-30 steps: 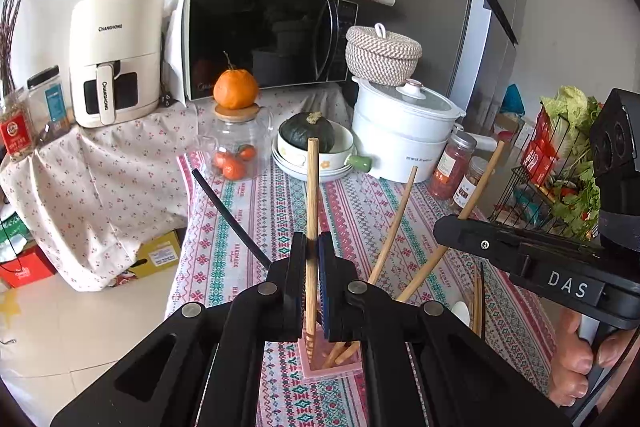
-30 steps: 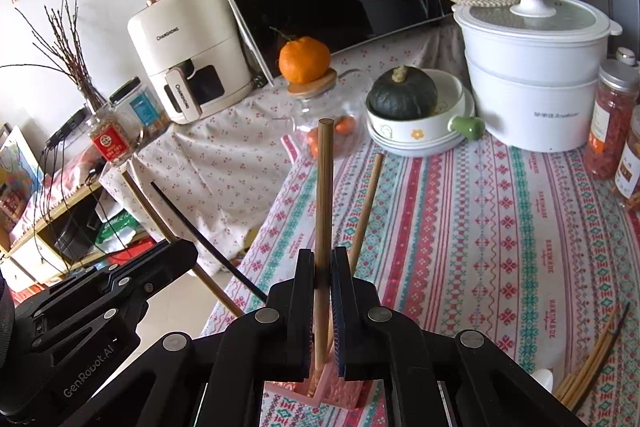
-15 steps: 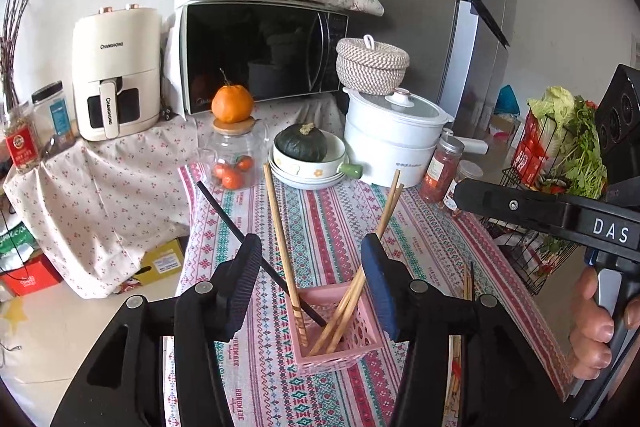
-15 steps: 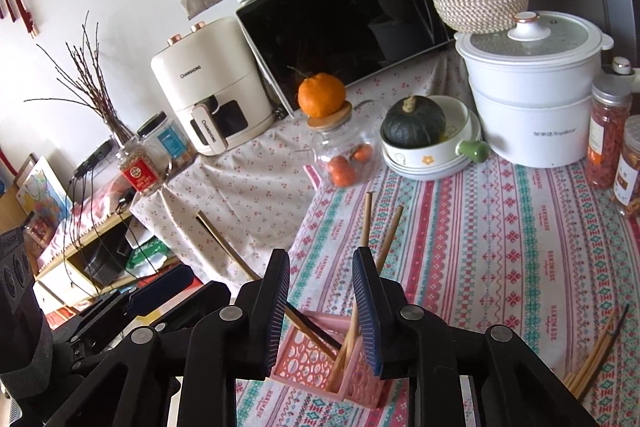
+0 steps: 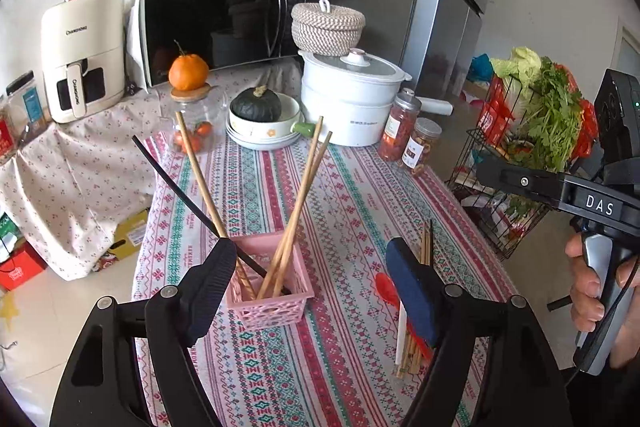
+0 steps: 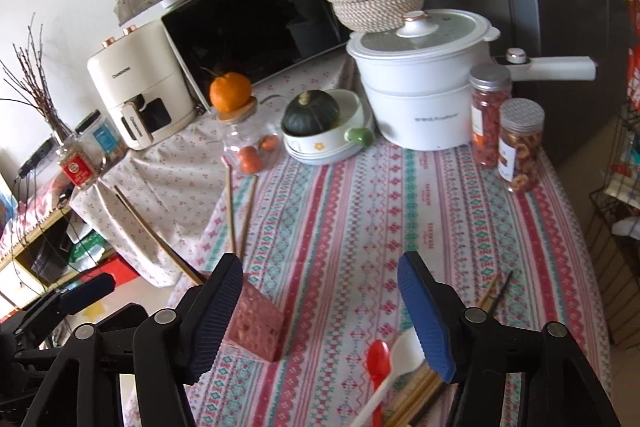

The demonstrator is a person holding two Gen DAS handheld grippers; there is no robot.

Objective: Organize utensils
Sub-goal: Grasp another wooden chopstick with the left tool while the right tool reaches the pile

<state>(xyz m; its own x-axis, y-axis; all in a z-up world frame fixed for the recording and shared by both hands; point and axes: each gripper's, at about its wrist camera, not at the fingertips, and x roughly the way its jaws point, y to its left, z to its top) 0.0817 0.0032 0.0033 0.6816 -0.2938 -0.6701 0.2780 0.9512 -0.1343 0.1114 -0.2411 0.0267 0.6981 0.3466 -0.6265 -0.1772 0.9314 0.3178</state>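
A pink basket [image 5: 276,301] stands on the striped tablecloth [image 5: 352,195]. In it lean several wooden chopsticks [image 5: 298,211] and one black chopstick [image 5: 176,183]. My left gripper [image 5: 310,249] hovers just behind the basket with its jaws opening and nothing between them. In the right wrist view the basket [image 6: 256,327] sits low on the left, partly behind a finger. My right gripper [image 6: 320,263] is also opening, and its jaws hold nothing. Loose utensils lie to the right of the basket: a red spoon [image 6: 378,357], a white spoon [image 6: 400,355] and more chopsticks [image 6: 494,291].
At the back of the table stand a white pot [image 5: 352,107], two jars [image 5: 400,125], a bowl with a dark squash [image 5: 264,119] and a glass jar topped by an orange [image 5: 188,73]. A wire rack of greens [image 5: 532,131] is on the right. A hand [image 5: 592,291] holds the right gripper's handle.
Each gripper was shut on an upright wooden chopstick over the basket. Both have let go, opened wide and drawn back; the chopsticks now lean in the basket.
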